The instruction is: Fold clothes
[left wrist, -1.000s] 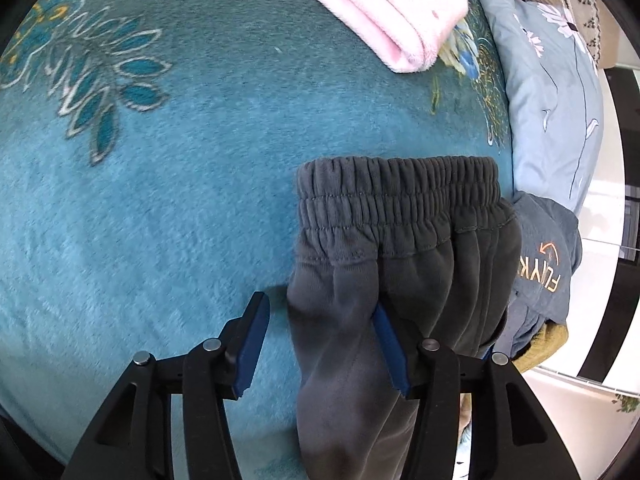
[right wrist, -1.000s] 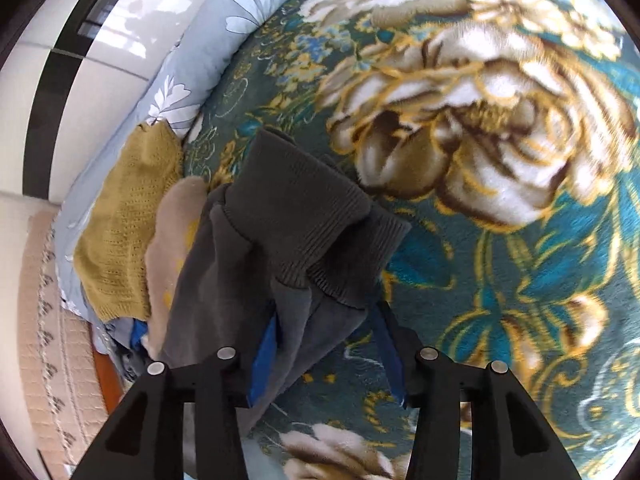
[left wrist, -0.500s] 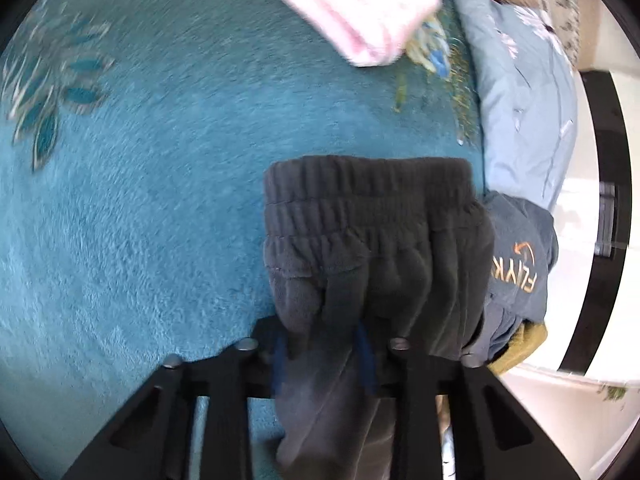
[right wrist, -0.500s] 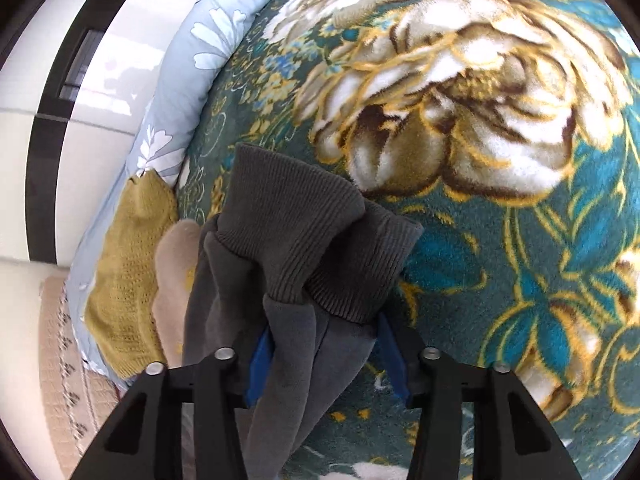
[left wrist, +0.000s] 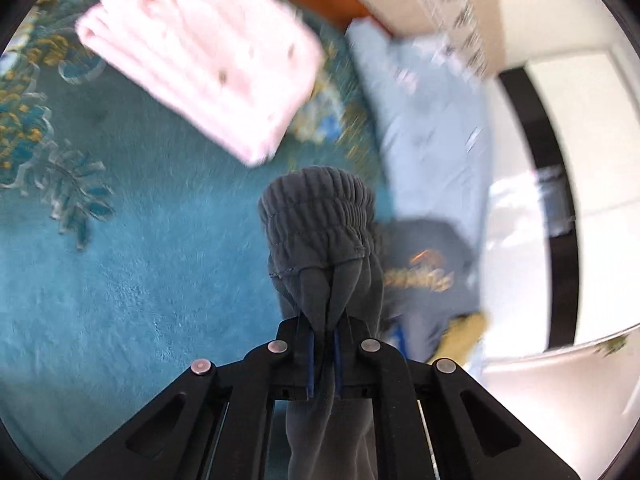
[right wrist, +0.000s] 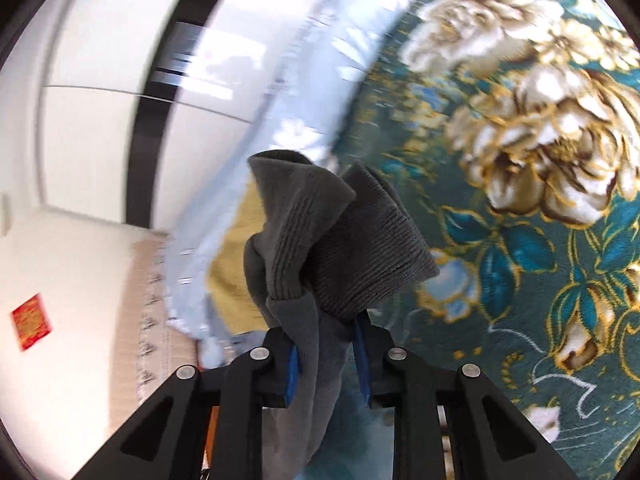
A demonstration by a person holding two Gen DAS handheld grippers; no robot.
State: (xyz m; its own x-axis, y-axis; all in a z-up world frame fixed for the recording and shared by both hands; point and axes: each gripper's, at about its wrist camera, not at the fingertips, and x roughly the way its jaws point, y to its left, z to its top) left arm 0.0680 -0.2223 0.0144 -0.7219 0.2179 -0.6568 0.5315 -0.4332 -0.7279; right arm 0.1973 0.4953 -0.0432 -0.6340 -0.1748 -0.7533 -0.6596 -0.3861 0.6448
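Observation:
Grey sweatpants (left wrist: pixel 320 224) hang lifted off the teal floral blanket (left wrist: pixel 140 280). In the left wrist view my left gripper (left wrist: pixel 323 354) is shut on the fabric just below the elastic waistband, which bunches upright above the jaws. In the right wrist view my right gripper (right wrist: pixel 328 360) is shut on the grey sweatpants (right wrist: pixel 340 248) near their ribbed ankle cuffs, which flop over the jaws. The cloth between the two ends hangs below and out of sight.
A folded pink garment (left wrist: pixel 204 52) lies on the blanket at the back. A pale blue floral quilt (left wrist: pixel 428 128) runs along the bed edge, with a dark blue printed garment (left wrist: pixel 428 276) and a mustard knit (right wrist: pixel 236 256) beside it. White wardrobe doors (right wrist: pixel 100 80) stand beyond.
My left gripper went from open around the waistband area to shut on it. Both grippers have risen, lifting the sweatpants off the blanket; the views are motion-blurred.

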